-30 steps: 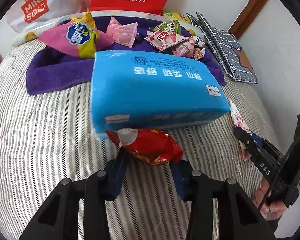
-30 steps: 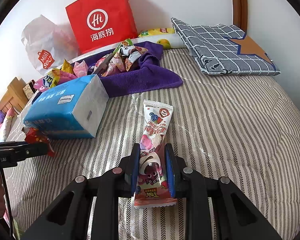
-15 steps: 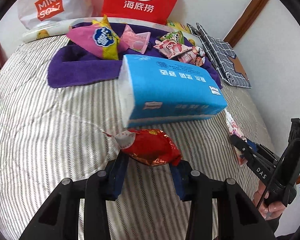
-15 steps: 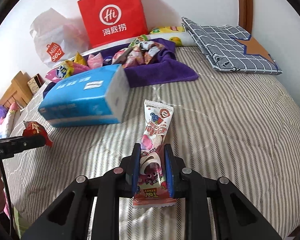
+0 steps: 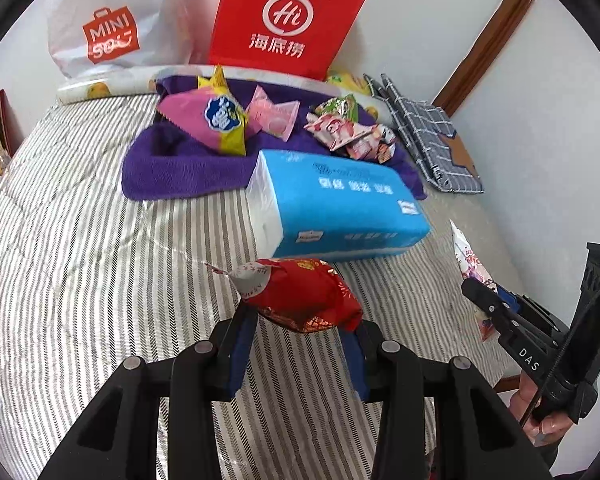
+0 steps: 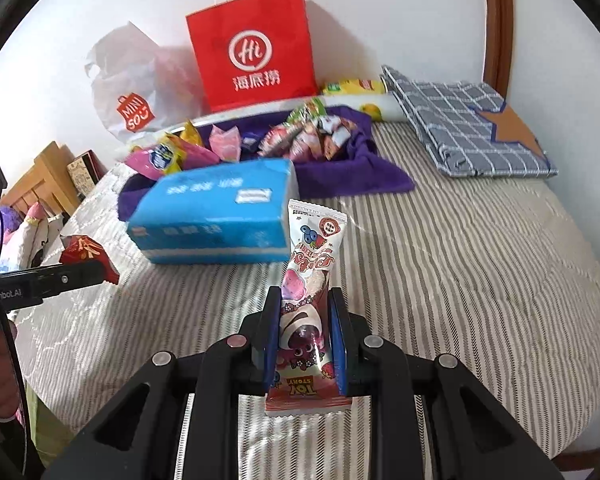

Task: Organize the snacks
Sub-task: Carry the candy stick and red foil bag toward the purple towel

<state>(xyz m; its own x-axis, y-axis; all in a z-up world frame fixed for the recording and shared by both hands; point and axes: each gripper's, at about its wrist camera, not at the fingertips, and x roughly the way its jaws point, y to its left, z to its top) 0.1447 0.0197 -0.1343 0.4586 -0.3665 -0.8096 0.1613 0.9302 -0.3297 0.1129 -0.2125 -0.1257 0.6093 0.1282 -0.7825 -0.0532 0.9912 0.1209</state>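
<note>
Left gripper [image 5: 300,334] clamped on a red snack [image 5: 300,300], held above the striped bed [image 5: 80,280]. Right gripper [image 6: 305,336] clamped on a long pink snack [image 6: 308,296], its top pointing away. Ahead of both lies a blue tissue pack [image 5: 340,204]; beyond it, a purple towel [image 5: 180,168] bearing more snacks [image 5: 216,120]. Red bag [image 6: 256,48] farthest back, against the wall.

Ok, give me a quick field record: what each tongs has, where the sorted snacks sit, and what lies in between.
left tongs: shut on red snack packet
right tongs: shut on pink Toy Story packet
snack piles: on purple towel, pink-yellow bag left, small wrappers right
in between: blue tissue pack on striped bedcover
backdrop: red paper bag, white Miniso bag
</note>
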